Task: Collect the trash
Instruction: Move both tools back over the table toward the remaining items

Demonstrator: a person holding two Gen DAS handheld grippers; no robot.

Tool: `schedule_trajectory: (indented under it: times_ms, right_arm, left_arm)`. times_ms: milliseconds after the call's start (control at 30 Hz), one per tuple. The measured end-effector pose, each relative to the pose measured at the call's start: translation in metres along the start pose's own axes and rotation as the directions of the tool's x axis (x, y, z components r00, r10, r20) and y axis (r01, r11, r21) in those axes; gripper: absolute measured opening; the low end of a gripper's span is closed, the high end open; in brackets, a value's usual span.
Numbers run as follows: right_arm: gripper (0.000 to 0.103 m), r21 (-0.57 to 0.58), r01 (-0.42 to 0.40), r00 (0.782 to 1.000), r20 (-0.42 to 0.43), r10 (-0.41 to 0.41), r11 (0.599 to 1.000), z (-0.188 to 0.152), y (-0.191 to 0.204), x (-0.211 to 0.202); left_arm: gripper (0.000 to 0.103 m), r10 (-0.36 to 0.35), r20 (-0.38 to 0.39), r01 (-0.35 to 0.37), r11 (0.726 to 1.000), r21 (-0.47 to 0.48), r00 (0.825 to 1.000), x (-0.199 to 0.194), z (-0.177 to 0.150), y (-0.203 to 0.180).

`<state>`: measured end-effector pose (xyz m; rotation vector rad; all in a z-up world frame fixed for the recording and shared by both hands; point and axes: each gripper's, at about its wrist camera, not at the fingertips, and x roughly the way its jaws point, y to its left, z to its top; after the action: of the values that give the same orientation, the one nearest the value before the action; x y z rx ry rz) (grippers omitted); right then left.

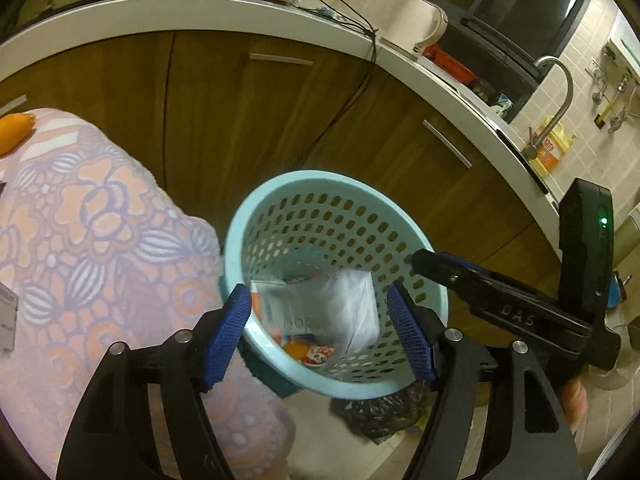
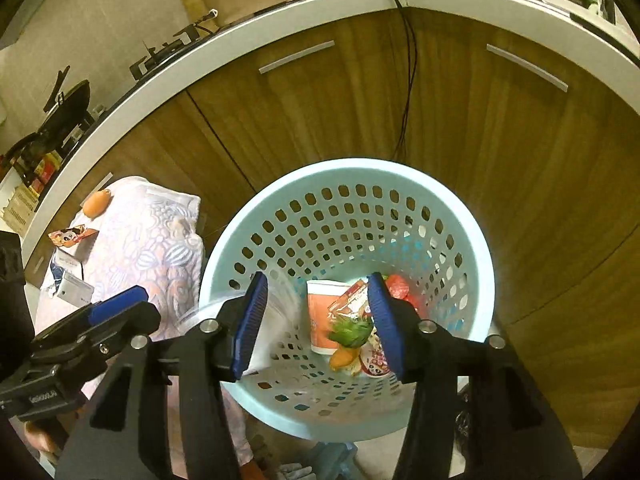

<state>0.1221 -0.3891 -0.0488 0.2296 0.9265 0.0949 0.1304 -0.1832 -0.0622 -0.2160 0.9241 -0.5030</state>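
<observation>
A pale blue perforated basket (image 1: 280, 196) stands beside a table under a floral cloth (image 1: 92, 216). It holds several pieces of trash: a clear plastic bag (image 1: 340, 304), an orange-and-white cup (image 2: 324, 316), snack wrappers (image 2: 374, 360) and a toy carrot (image 2: 346, 354). My left gripper (image 1: 320, 332) is open and empty above the basket's mouth. My right gripper (image 2: 316, 324) is open and empty over the same basket (image 2: 256, 220). A blurred clear plastic piece (image 2: 272, 320) hangs by its left finger. On the cloth (image 2: 132, 232) lie an orange object (image 2: 95, 204), a red wrapper (image 2: 72, 237) and white boxes (image 2: 74, 292).
Wooden cabinet doors (image 2: 320, 112) under a white counter (image 2: 160, 76) stand behind the basket. A black cable (image 2: 408, 80) hangs down them. A sink tap (image 1: 556, 100), yellow bottle (image 1: 550, 148) and microwave (image 1: 520, 16) sit at the right. A black bag (image 1: 380, 412) lies on the floor.
</observation>
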Motion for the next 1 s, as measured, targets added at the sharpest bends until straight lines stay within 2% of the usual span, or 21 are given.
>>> schedule_trajectory:
  times_ms: [367, 533, 800, 900, 1000]
  right_arm:
    - [0.049, -0.075, -0.018, 0.999, 0.026, 0.02, 0.997, -0.002, 0.031, -0.011]
    - [0.049, -0.133, -0.046, 0.998, 0.032, 0.051, 0.99, -0.005, 0.059, -0.017]
    - [0.049, -0.259, -0.112, 0.992, 0.036, 0.125, 0.959, -0.01, 0.122, -0.024]
    - [0.049, -0.329, -0.139, 0.987, 0.03, 0.158, 0.934, -0.014, 0.152, -0.026]
    - [0.049, -0.438, -0.14, 0.984, 0.036, 0.173, 0.888, -0.022, 0.19, -0.029]
  left_arm:
    - [0.068, 0.022, 0.055, -0.023, 1.0, 0.008, 0.998, -0.029, -0.004, 0.002]
    - [0.068, -0.046, 0.1, 0.052, 0.997, -0.06, 0.994, -0.066, -0.005, 0.022]
    - [0.068, 0.06, 0.222, -0.033, 0.991, -0.127, 0.973, -0.133, -0.009, 0.061]
    - [0.068, 0.108, 0.255, -0.071, 0.986, -0.152, 0.961, -0.156, -0.013, 0.076]
    - [0.068, 0.153, 0.277, -0.104, 0.978, -0.181, 0.949, -0.176, -0.015, 0.095]
